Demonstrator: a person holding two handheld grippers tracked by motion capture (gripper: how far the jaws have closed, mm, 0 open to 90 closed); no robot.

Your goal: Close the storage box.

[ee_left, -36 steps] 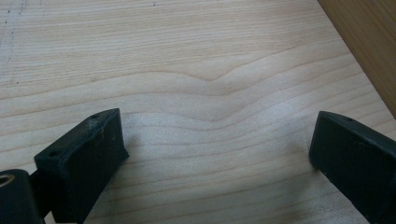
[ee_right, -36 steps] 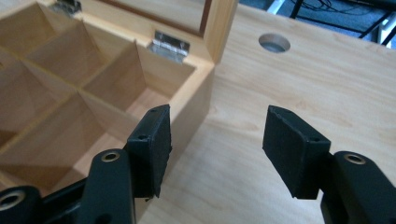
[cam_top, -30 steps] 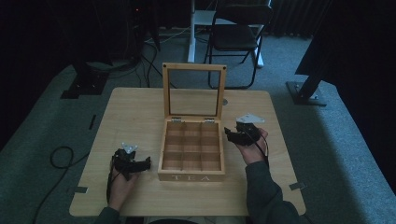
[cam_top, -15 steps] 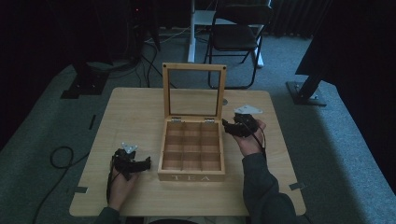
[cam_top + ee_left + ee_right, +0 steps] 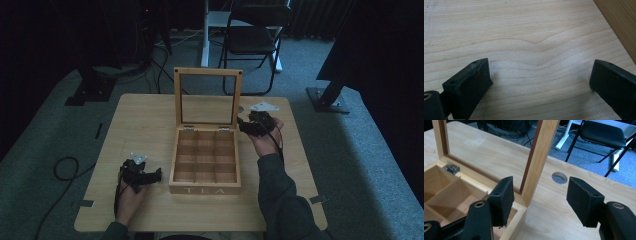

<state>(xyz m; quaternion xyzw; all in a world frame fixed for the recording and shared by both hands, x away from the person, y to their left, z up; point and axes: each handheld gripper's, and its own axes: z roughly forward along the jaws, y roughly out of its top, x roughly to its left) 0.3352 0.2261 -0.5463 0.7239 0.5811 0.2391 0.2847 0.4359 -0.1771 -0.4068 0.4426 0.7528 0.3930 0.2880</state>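
Note:
A wooden tea box (image 5: 205,160) marked TEA stands mid-table, its glass-paned lid (image 5: 207,97) upright and its compartments bare. My right gripper (image 5: 243,126) is at the lid's right edge, open. In the right gripper view its jaws straddle the lid's right frame post (image 5: 539,160) without touching it, the gripper (image 5: 540,195) wide apart. My left gripper (image 5: 156,175) rests low on the table left of the box, open, with bare wood between its jaws (image 5: 540,77).
The light wooden table (image 5: 140,120) has a round cable hole (image 5: 559,177) behind the box's right side. A folding chair (image 5: 252,40) and stand legs sit on the carpet beyond the table. The box's side wall (image 5: 621,22) lies close to the left gripper.
My right gripper has moved forward and left, from beside the box to the lid's right edge. The left gripper has stayed put.

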